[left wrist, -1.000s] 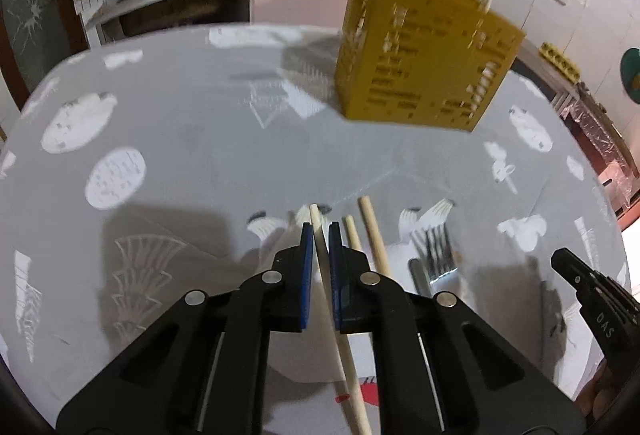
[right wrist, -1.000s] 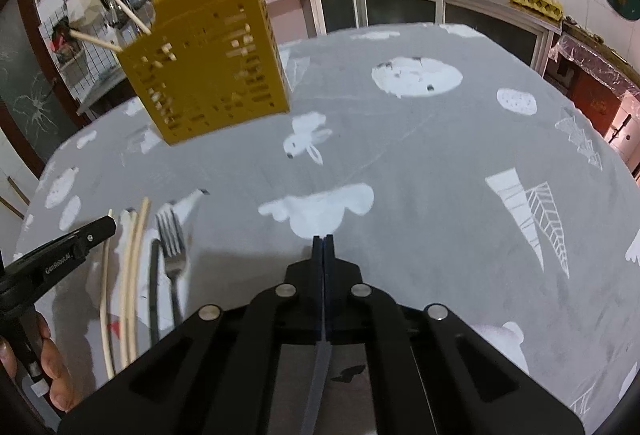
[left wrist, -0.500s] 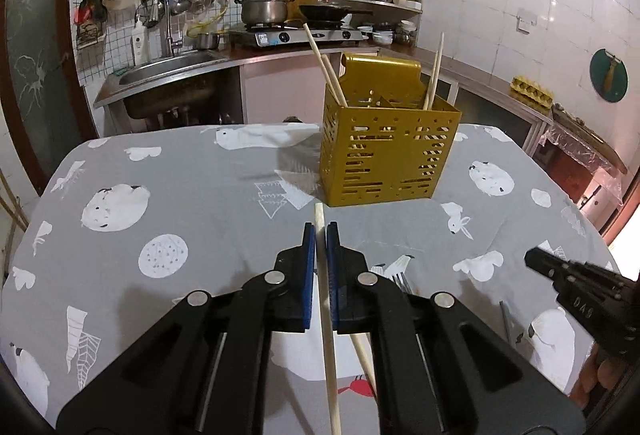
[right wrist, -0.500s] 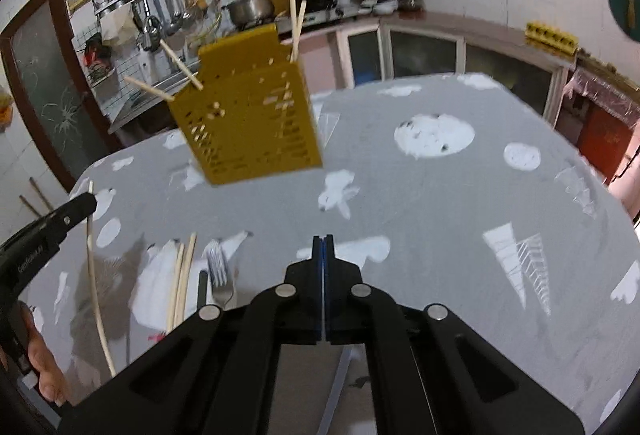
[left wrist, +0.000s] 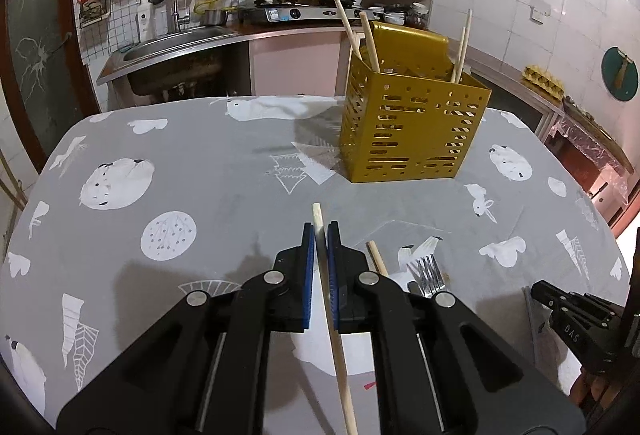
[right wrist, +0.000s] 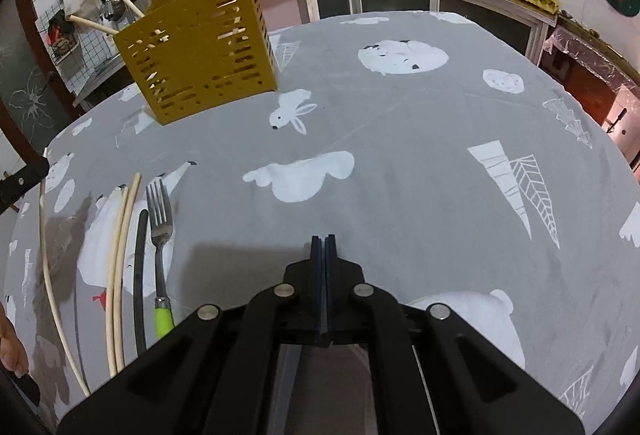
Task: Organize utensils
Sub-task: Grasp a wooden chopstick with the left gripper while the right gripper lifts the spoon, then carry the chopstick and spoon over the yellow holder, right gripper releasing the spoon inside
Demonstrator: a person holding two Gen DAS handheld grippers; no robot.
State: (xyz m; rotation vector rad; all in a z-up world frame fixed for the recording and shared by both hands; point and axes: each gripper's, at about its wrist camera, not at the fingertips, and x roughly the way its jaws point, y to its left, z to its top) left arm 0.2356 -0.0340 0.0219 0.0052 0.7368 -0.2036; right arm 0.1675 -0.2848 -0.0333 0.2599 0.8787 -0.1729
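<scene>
A: Where is the yellow utensil caddy sitting?

B: It is standing upright on the grey patterned tablecloth, its slotted walls facing us, with three pale chopsticks leaning out of its top.

A: And the loose pieces?

B: One pale wooden chopstick is hanging off the cloth, pinched near its upper end and slanting down. Two more chopsticks are lying side by side, touching. Just beside them a black utensil handle is lying, and next to that a fork with a lime-green handle is resting, tines pointing towards the caddy.
</scene>
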